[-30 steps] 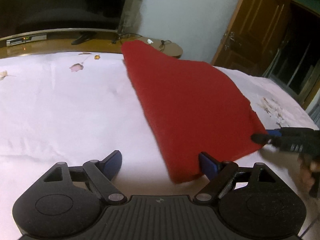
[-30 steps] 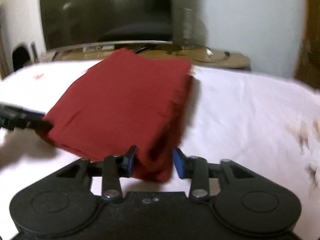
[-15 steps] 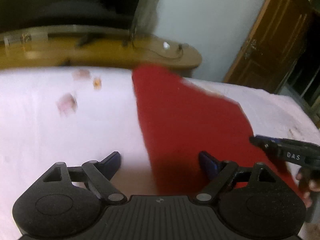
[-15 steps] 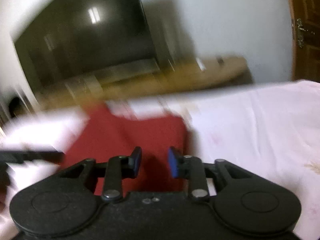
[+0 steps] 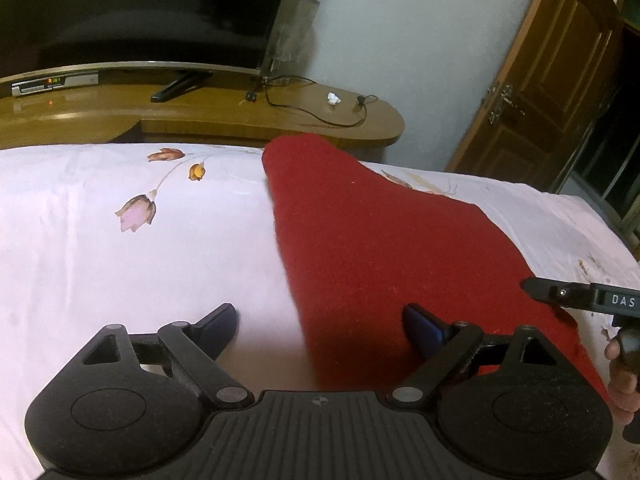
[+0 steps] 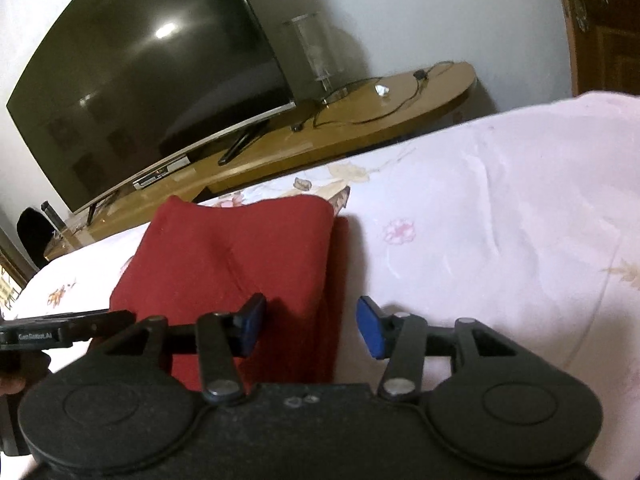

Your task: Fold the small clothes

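A folded red cloth (image 5: pixel 380 248) lies flat on the pale flowered bedsheet (image 5: pixel 120 280). My left gripper (image 5: pixel 320 320) is open wide. The cloth's near left edge runs between its blue pads (image 5: pixel 420 324) without touching them. My right gripper (image 6: pixel 311 314) is opening its jaws over the red cloth (image 6: pixel 240 256). The cloth's right edge lies between and below the pads, which do not press on it. The right gripper's finger (image 5: pixel 560 296) reaches over the cloth's right corner in the left wrist view. The left gripper's finger (image 6: pixel 80 328) shows at the cloth's left in the right wrist view.
Beyond the bed stands a wooden TV bench (image 5: pixel 280 116) with a large dark TV (image 6: pixel 140 80), a set-top box (image 5: pixel 52 82), cables and a glass vase (image 6: pixel 316 48). A brown door (image 5: pixel 552 80) is at the right. A person's hand (image 5: pixel 624 364) holds the right gripper.
The red cloth hung lifted between the grippers, the right one pinching its near corner. It now rests flat on the bed, the right jaws have let go and spread, and both grippers drew back.
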Available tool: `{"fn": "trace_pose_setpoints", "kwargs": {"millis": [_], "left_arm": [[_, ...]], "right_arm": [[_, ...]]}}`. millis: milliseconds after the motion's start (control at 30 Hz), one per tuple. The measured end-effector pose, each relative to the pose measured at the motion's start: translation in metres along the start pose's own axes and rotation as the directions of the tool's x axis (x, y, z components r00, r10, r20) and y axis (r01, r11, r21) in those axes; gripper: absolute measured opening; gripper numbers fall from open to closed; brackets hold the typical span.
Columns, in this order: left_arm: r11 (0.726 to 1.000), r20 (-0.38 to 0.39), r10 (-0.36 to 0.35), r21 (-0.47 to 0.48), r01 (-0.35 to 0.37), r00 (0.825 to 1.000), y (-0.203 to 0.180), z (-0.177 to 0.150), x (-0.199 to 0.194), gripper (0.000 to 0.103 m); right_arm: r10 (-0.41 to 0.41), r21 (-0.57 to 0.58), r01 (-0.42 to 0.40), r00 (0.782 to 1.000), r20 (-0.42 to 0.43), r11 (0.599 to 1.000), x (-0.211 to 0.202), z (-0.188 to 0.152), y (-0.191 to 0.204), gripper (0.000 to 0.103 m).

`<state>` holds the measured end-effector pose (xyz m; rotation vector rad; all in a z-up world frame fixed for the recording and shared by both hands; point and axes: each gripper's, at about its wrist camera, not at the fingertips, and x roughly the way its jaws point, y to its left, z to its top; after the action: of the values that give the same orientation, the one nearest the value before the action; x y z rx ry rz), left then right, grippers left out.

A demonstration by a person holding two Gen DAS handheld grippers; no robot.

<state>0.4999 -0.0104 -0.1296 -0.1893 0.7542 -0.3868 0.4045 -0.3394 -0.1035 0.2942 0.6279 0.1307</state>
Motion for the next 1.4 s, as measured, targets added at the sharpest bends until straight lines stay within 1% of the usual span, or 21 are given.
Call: {"fn": "trace_pose_setpoints", "kwargs": {"millis": [33, 100, 133, 233, 300, 367, 467, 533, 633, 700, 733, 767, 800, 833, 867, 933, 1000, 1067, 1200, 1300, 1400], "left_arm": [[1.0, -0.001, 0.0, 0.0, 0.0, 1.0, 0.0, 0.001, -0.003, 0.09], [1.0, 0.002, -0.009, 0.003, 0.009, 1.0, 0.0, 0.003, -0.01, 0.09], [1.0, 0.006, -0.029, 0.005, 0.029, 1.0, 0.001, 0.003, -0.017, 0.09], [0.988, -0.02, -0.148, -0.055, 0.146, 0.989, 0.016, -0.001, -0.029, 0.09], [0.961, -0.045, -0.253, -0.13, 0.245, 0.967, 0.03, -0.004, -0.029, 0.09], [0.912, -0.093, -0.366, -0.233, 0.337, 0.926, 0.042, -0.008, -0.02, 0.09], [0.9, -0.152, -0.397, -0.256, 0.352, 0.905, 0.045, -0.015, -0.006, 0.089], [0.888, -0.139, -0.418, -0.269, 0.372, 0.898, 0.045, -0.014, -0.002, 0.089], [0.854, -0.12, -0.461, -0.329, 0.402, 0.88, 0.05, -0.01, 0.012, 0.089], [0.854, -0.114, -0.462, -0.323, 0.407, 0.88, 0.043, -0.006, 0.019, 0.086], [0.867, -0.113, -0.44, -0.313, 0.389, 0.891, 0.038, -0.005, 0.022, 0.078], [0.879, -0.114, -0.417, -0.303, 0.368, 0.902, 0.033, -0.003, 0.025, 0.073], [0.889, -0.115, -0.398, -0.293, 0.351, 0.91, 0.029, -0.002, 0.028, 0.064], [0.899, -0.115, -0.379, -0.282, 0.336, 0.918, 0.026, -0.001, 0.03, 0.059], [0.907, -0.114, -0.368, -0.264, 0.329, 0.923, 0.024, 0.001, 0.029, 0.058], [0.92, -0.103, -0.351, -0.223, 0.323, 0.931, 0.018, 0.0, 0.026, 0.053], [0.921, -0.074, -0.346, -0.217, 0.323, 0.935, 0.018, -0.001, 0.019, 0.048], [0.916, -0.045, -0.353, -0.218, 0.336, 0.935, 0.022, -0.002, 0.005, 0.046], [0.921, -0.023, -0.362, -0.165, 0.354, 0.932, 0.035, 0.001, -0.04, 0.046], [0.924, -0.017, -0.36, -0.141, 0.355, 0.933, 0.058, 0.005, -0.081, 0.046], [0.931, -0.022, -0.341, -0.147, 0.335, 0.94, 0.097, 0.004, -0.122, 0.046]], "right_arm": [[0.011, 0.024, -0.011, 1.0, -0.004, 1.0, -0.001, 0.0, -0.003, 0.05], [0.021, 0.05, -0.021, 1.0, -0.005, 0.999, -0.006, 0.0, -0.008, 0.058], [0.029, 0.058, -0.029, 1.0, 0.003, 0.998, -0.011, -0.001, -0.011, 0.066], [0.107, 0.114, -0.104, 0.994, -0.019, 0.988, -0.022, -0.003, -0.026, 0.07], [0.183, 0.196, -0.167, 0.981, -0.066, 0.966, -0.022, -0.003, -0.043, 0.071], [0.244, 0.278, -0.211, 0.965, -0.092, 0.937, -0.019, -0.005, -0.059, 0.072], [0.312, 0.332, -0.25, 0.939, -0.146, 0.909, -0.009, -0.009, -0.069, 0.072], [0.328, 0.32, -0.267, 0.932, -0.154, 0.909, -0.005, -0.012, -0.065, 0.072], [0.381, 0.342, -0.31, 0.91, -0.162, 0.887, 0.007, -0.011, -0.061, 0.072], [0.393, 0.335, -0.324, 0.906, -0.161, 0.885, 0.016, -0.008, -0.056, 0.072], [0.403, 0.348, -0.333, 0.902, -0.152, 0.876, 0.024, -0.005, -0.054, 0.072], [0.413, 0.36, -0.341, 0.899, -0.144, 0.868, 0.03, -0.003, -0.052, 0.07], [0.408, 0.357, -0.339, 0.903, -0.137, 0.87, 0.036, 0.0, -0.048, 0.067], [0.398, 0.355, -0.33, 0.907, -0.136, 0.874, 0.039, 0.002, -0.046, 0.053], [0.388, 0.348, -0.319, 0.909, -0.151, 0.882, 0.044, 0.002, -0.043, 0.047], [0.381, 0.319, -0.32, 0.913, -0.149, 0.892, 0.042, -0.001, -0.039, 0.042], [0.357, 0.284, -0.307, 0.923, -0.144, 0.908, 0.037, -0.001, -0.032, 0.038], [0.341, 0.246, -0.303, 0.931, -0.131, 0.921, 0.029, 0.0, -0.021, 0.036], [0.344, 0.148, -0.326, 0.931, -0.12, 0.934, 0.006, 0.011, 0.012, 0.035], [0.369, 0.105, -0.358, 0.922, -0.116, 0.928, -0.008, 0.009, 0.049, 0.035], [0.393, 0.086, -0.385, 0.912, -0.114, 0.919, -0.012, 0.001, 0.096, 0.035]]}}
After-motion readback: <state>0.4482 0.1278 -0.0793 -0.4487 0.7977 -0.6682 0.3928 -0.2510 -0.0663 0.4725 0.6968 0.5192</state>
